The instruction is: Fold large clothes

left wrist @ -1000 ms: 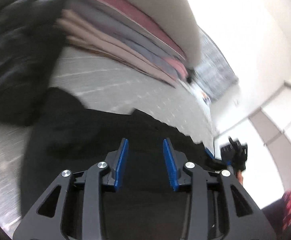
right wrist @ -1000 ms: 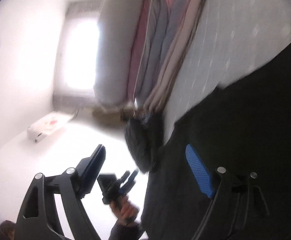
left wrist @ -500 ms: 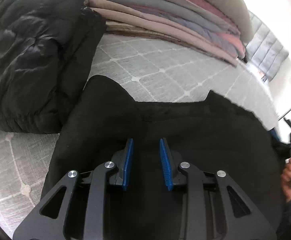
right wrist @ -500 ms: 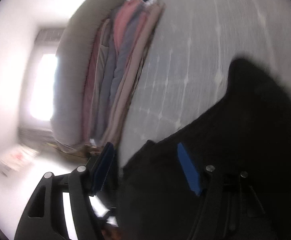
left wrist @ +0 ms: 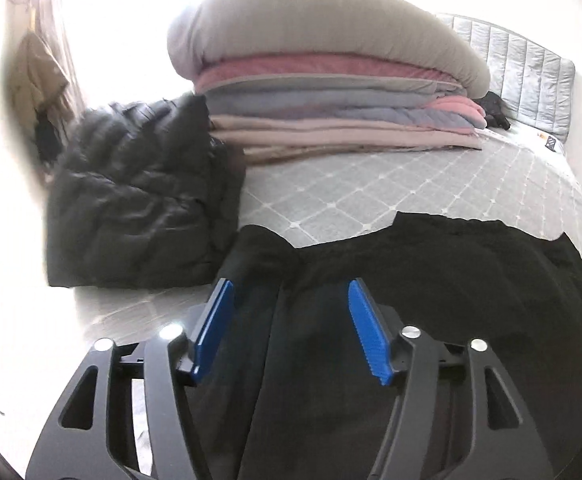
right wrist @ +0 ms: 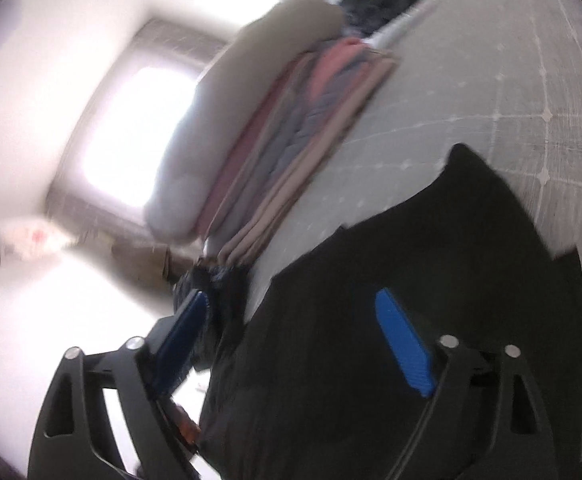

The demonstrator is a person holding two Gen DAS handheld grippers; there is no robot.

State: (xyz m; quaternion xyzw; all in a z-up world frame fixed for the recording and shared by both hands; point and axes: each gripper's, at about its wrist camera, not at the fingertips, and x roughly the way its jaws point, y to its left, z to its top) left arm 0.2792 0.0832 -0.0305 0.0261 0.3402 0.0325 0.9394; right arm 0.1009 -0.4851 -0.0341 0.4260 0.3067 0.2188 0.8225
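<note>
A large black garment [left wrist: 431, 280] lies spread on the grey quilted bed [left wrist: 371, 184]; it also shows in the right wrist view [right wrist: 411, 260]. My left gripper [left wrist: 291, 316] is open, its blue pads apart, just above the garment's near left part with nothing between them. My right gripper [right wrist: 295, 328] is open and wide, tilted, over the garment's near edge, empty. The right wrist view is blurred.
A black puffer jacket [left wrist: 139, 196] lies at the bed's left, next to the garment. A stack of folded blankets [left wrist: 331, 112] under a grey pillow [left wrist: 323, 36] stands at the back. A padded headboard [left wrist: 523, 76] is far right. A bright window [right wrist: 131, 128] is beyond.
My left gripper has opened wider and tipped up, so more of the room shows. My right gripper has swung over the garment and stays open.
</note>
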